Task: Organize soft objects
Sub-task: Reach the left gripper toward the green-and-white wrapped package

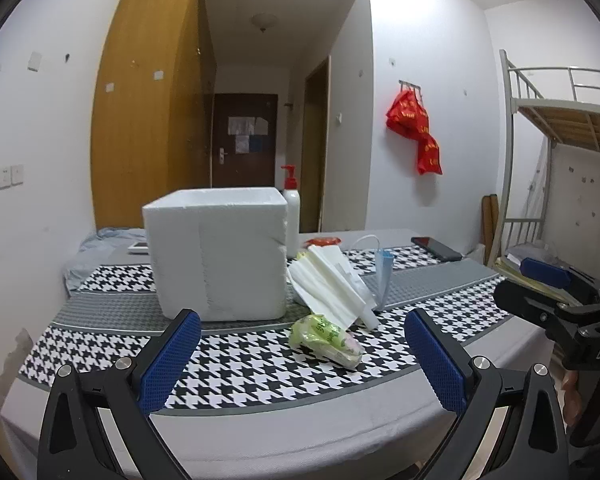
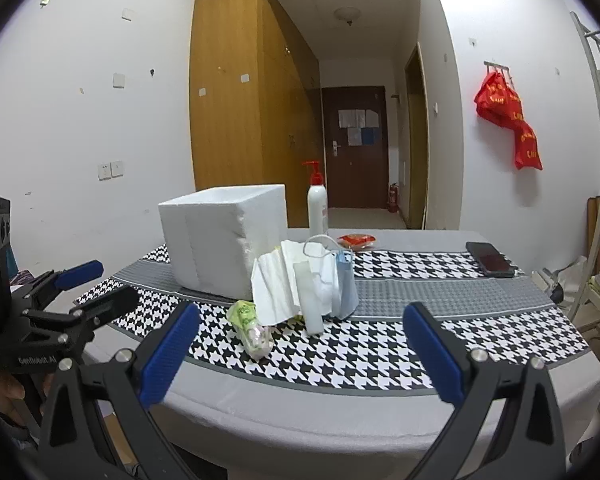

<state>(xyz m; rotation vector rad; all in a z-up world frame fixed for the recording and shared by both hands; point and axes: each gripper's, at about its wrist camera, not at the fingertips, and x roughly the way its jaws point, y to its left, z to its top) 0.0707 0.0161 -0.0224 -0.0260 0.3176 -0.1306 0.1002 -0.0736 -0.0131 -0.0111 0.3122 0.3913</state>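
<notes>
Both grippers are being held wide open above the near edge of the table, and nothing is being gripped by the left gripper or the right gripper. The soft things are lying in a heap just beside the white foam box: a crinkly green packet, white tissues and a blue mask. They are probably light and squishy (and a bit slippery). The packet is best being pinched across its fat middle.
</notes>
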